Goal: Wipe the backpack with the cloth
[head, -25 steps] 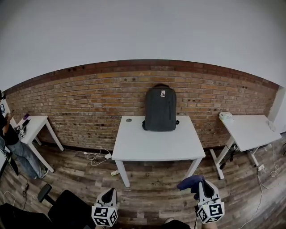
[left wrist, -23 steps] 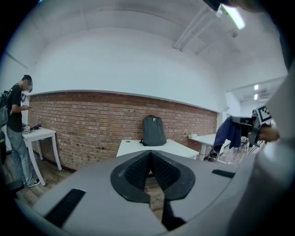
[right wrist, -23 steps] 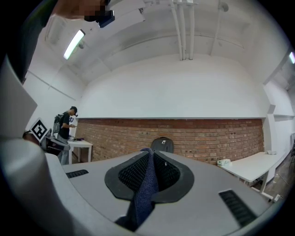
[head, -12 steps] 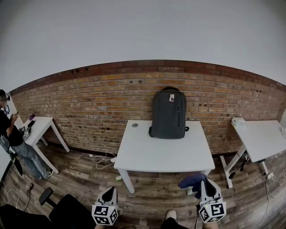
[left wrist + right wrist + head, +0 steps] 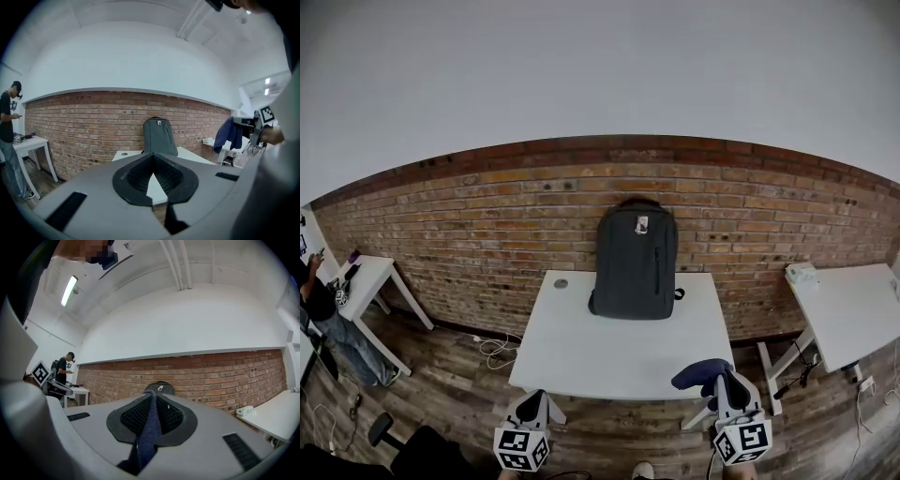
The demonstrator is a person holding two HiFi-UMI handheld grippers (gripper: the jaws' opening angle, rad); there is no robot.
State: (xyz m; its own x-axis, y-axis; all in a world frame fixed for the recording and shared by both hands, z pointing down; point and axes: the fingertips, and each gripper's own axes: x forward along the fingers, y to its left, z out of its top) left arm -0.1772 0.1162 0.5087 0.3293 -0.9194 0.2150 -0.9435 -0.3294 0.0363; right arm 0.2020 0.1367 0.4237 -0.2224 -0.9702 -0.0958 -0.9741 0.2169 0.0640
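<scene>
A dark grey backpack [image 5: 635,260] stands upright at the back of a white table [image 5: 619,349], leaning on the brick wall; it also shows in the left gripper view [image 5: 157,136] and, mostly hidden, in the right gripper view [image 5: 160,387]. My right gripper [image 5: 719,381] hangs at the table's near right corner, shut on a dark blue cloth [image 5: 698,374] that drapes to its left; the cloth [image 5: 149,427] runs between the jaws. My left gripper [image 5: 530,407] sits at the table's near left edge, jaws shut with nothing between them [image 5: 152,177].
A small round object [image 5: 560,283] lies at the table's back left. A second white table [image 5: 848,310] with a small pack stands to the right, a third [image 5: 358,279] to the left beside a standing person [image 5: 321,315]. Cables lie on the wooden floor.
The view has closed in on the table: the backpack and table appear larger and nearer. Both grippers have come up to the table's near edge, the cloth still in the right one.
</scene>
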